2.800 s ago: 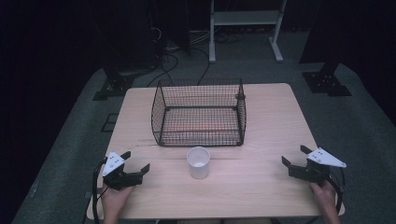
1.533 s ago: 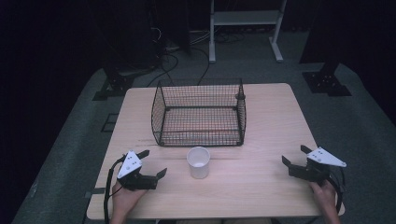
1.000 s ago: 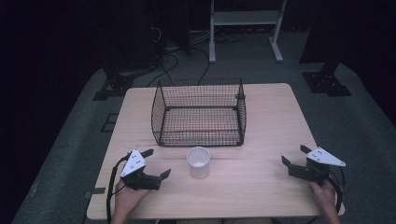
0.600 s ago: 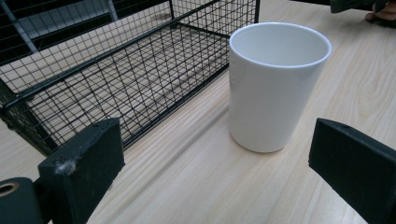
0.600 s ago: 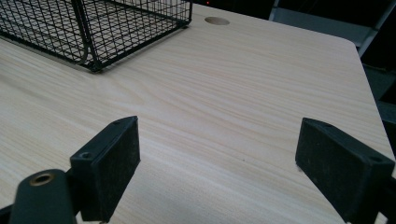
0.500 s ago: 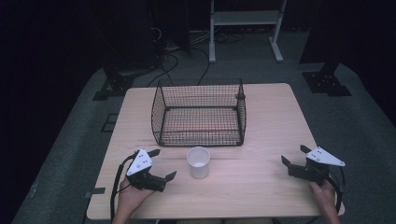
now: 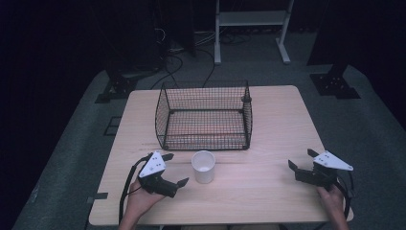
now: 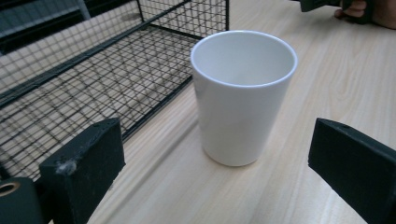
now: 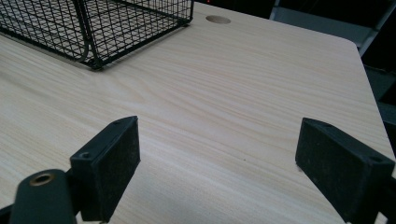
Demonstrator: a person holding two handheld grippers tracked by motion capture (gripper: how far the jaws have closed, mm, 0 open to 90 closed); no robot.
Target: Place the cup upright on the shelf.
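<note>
A white cup (image 7: 203,166) stands upright and empty on the wooden table (image 7: 268,120), just in front of the black wire basket (image 7: 205,115). My left gripper (image 7: 175,169) is open a short way left of the cup, its jaws pointing at it. In the left gripper view the cup (image 8: 243,93) stands ahead between the two spread jaws, untouched, with the basket (image 8: 70,84) behind it on the left. My right gripper (image 7: 300,159) rests open near the table's right front corner, with nothing between its jaws; its own view looks over bare table (image 9: 224,102) toward the basket (image 9: 102,23).
The basket is empty and sits at the table's middle back. A white metal rack (image 7: 251,21) and cables lie on the floor beyond the table. A round hole (image 9: 217,19) marks the tabletop near the basket's corner.
My left gripper has moved right along the table's front toward the cup, ending with the cup in front of its open jaws. The right gripper and the cup have stayed put.
</note>
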